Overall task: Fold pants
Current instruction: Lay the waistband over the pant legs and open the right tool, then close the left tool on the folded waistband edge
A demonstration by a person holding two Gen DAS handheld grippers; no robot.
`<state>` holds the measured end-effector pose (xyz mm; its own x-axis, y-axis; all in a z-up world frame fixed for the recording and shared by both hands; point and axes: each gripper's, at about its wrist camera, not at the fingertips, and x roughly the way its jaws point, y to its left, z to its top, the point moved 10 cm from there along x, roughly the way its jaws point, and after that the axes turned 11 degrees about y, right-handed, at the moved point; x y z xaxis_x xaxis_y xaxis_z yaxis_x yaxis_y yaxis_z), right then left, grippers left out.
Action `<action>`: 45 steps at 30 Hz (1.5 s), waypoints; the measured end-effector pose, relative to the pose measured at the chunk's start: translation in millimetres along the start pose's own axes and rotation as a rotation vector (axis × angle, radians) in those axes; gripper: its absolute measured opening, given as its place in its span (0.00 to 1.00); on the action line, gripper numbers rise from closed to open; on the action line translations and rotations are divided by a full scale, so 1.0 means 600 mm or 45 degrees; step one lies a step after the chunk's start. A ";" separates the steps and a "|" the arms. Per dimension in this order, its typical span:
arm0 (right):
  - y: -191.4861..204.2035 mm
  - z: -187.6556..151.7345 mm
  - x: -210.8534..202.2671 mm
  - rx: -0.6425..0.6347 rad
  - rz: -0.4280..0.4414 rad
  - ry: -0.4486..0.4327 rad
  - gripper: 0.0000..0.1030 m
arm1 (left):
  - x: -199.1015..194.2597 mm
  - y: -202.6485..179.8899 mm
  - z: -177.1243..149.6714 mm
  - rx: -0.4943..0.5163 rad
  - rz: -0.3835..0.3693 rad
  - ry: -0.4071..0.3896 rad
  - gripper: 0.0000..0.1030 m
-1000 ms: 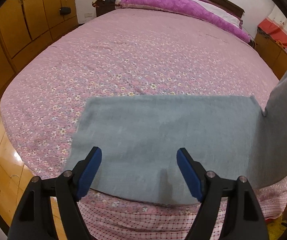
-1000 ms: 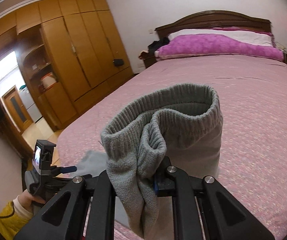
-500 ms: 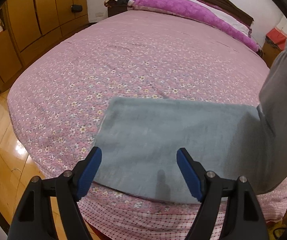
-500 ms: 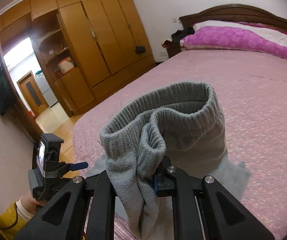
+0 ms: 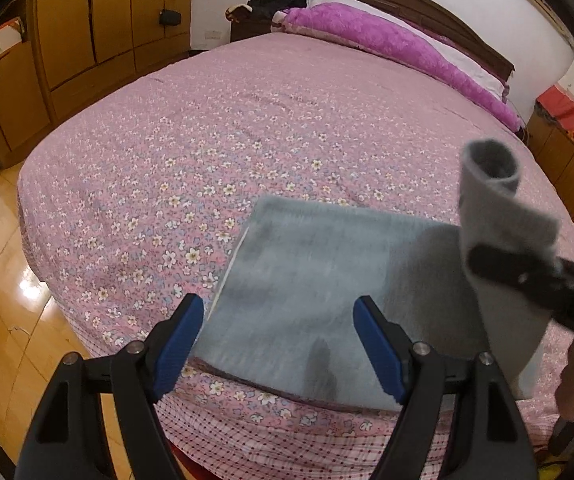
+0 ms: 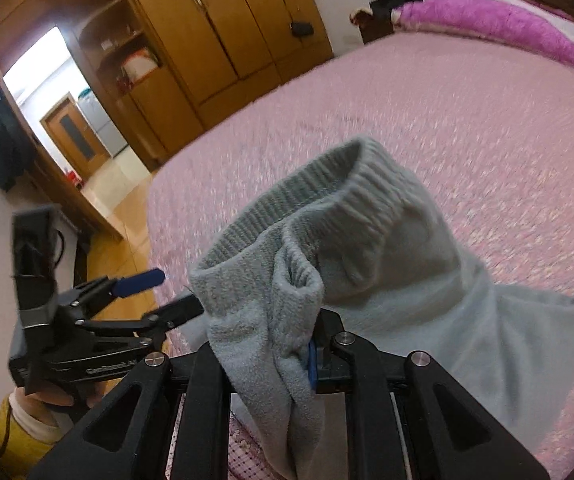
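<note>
Jaws of the right gripper (image 6: 307, 354) are clamped on a bunched fold of the grey pants (image 5: 319, 304), just below the ribbed waistband (image 6: 307, 188), which is held up above the bed (image 5: 247, 128) with its opening gaping. From that raised end the cloth is draped down to the rest of the pants, which are spread flat on the flowered bedspread at the near edge of the bed. Jaws of the left gripper (image 5: 277, 344) are held wide apart over the near part of the flat cloth, with nothing pinched between the blue pads (image 5: 379, 356). In the right wrist view the left gripper (image 6: 155, 292) is seen at the left, carried by a hand (image 6: 47, 396) in a yellow sleeve. An open wardrobe shelf (image 6: 135, 68) is seen by the doorway; some items are stored on it, but they cannot be identified. A purple blanket (image 5: 387, 40) is laid at the headboard.
</note>
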<state>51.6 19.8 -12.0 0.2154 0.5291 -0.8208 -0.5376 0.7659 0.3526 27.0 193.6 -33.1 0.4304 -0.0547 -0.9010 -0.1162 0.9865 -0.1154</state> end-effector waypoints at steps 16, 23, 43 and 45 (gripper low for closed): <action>-0.001 -0.024 0.007 0.045 0.139 0.075 0.53 | 0.015 -0.010 -0.011 -0.044 -0.074 0.084 0.78; -0.072 -0.033 -0.044 0.128 -0.011 0.003 0.53 | -0.015 -0.037 -0.008 -0.042 -0.179 0.060 0.78; -0.206 -0.108 -0.029 0.234 -0.338 0.151 0.65 | -0.027 -0.132 -0.020 0.040 -0.274 0.082 0.52; -0.205 -0.109 -0.025 0.227 -0.295 0.159 0.70 | -0.033 -0.137 -0.025 0.064 -0.293 0.072 0.47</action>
<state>60.9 -106.3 -72.3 0.2078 0.2923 -0.9335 -0.3317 0.9188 0.2139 14.8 111.4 -12.1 0.3891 -0.2859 -0.8757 0.0241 0.9535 -0.3006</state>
